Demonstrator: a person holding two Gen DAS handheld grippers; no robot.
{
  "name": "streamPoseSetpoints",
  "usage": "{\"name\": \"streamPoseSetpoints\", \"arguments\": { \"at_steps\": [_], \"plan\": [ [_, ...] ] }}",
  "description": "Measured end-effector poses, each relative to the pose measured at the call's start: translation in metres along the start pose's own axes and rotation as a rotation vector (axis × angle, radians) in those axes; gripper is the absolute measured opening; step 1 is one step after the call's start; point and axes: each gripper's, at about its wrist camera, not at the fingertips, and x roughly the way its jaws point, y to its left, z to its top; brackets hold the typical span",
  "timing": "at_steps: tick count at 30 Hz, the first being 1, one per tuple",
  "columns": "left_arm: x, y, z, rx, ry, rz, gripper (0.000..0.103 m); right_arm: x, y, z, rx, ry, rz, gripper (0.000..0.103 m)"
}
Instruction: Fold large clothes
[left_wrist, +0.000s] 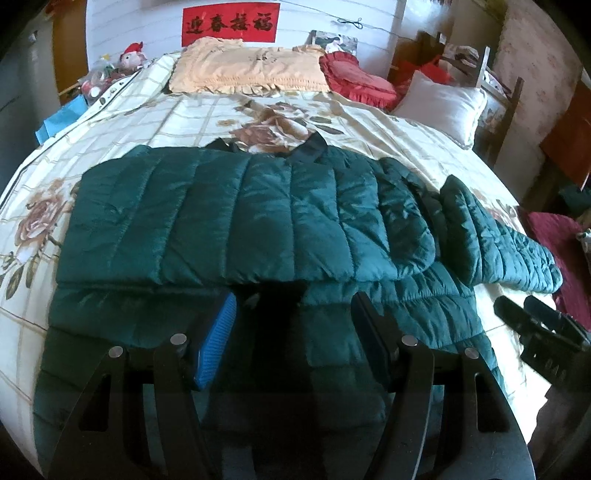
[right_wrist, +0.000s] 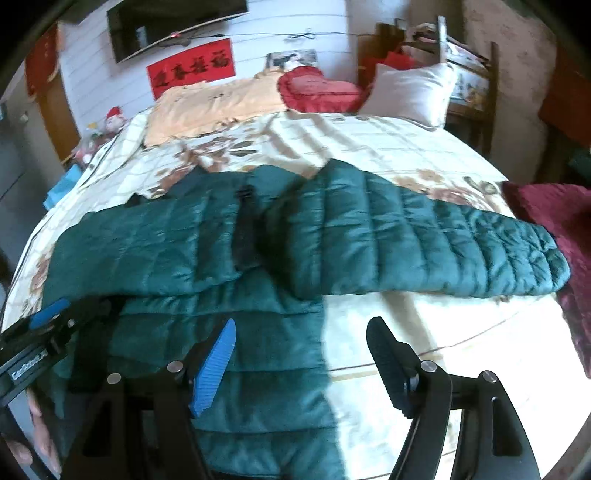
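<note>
Bright daylight floods the bedspread (right_wrist: 424, 387) just right of the right gripper (right_wrist: 301, 365), washing its pattern out to near white. A dark shadow falls on the jacket (left_wrist: 221, 206) between the left gripper (left_wrist: 295, 325) fingers. Both fisheye views bend hard at the rims, corners black — the right wrist view is smeared by motion blur, the left wrist view sharper.

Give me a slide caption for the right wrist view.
Open right claw above the green puffer jacket, one sleeve still spread across the floral bedspread.
</note>
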Motion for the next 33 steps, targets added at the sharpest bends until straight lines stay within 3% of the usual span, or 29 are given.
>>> {"name": "streamPoseSetpoints", "arguments": {
  "at_steps": [20,33],
  "plan": [
    [0.017,-0.009,-0.015,-0.023,0.047,-0.018,0.065,0.015,-0.135,0.019,0.132,-0.009,-0.204,0.071],
    [0.021,-0.005,-0.022,-0.031,0.067,-0.017,0.065,0.026,-0.201,0.028,0.240,-0.004,-0.263,0.071]
  ]
}}
